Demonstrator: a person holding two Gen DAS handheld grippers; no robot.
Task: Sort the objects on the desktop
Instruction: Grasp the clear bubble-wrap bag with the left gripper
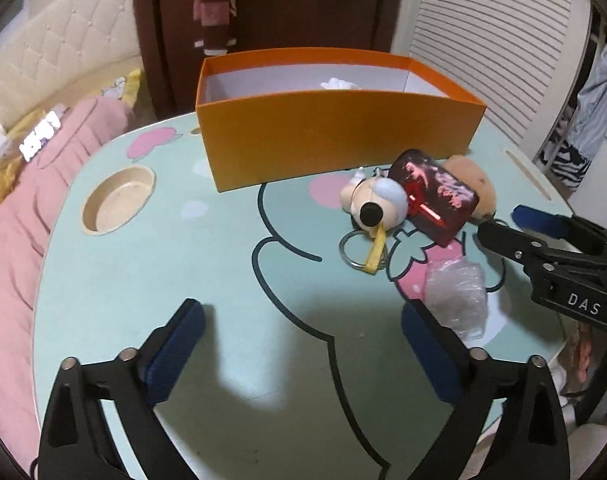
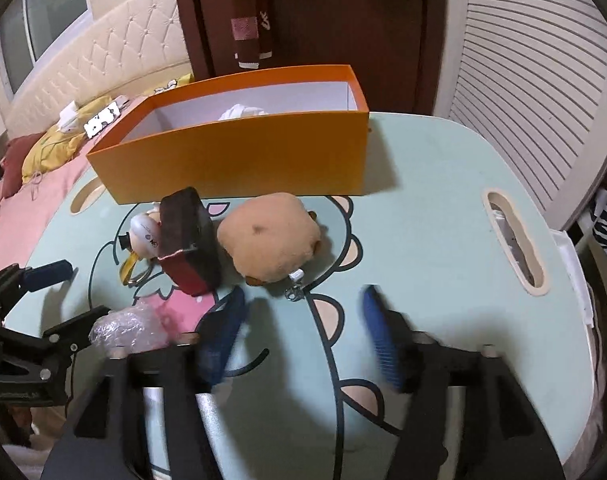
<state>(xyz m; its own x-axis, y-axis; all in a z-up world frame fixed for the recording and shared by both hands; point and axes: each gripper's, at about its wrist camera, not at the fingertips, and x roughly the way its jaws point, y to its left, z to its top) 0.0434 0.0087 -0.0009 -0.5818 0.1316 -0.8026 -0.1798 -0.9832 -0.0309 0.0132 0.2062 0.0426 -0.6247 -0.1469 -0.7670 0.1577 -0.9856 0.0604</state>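
A dark red box [image 2: 189, 240] leans on a white toy keychain [image 2: 143, 236], with a tan plush toy [image 2: 269, 236] just beside it and a crumpled clear plastic wrapper [image 2: 131, 326] nearer the cameras, all lying loose on the mint cartoon table [image 2: 423, 220]. The left gripper [image 1: 303, 328] is spread wide over bare tabletop, gripping nothing; its right finger is just beside the wrapper. The right gripper [image 2: 301, 320] stands partly open and empty, near the plush toy. Behind the objects, an orange box [image 1: 335, 144] holds something white [image 1: 339, 84].
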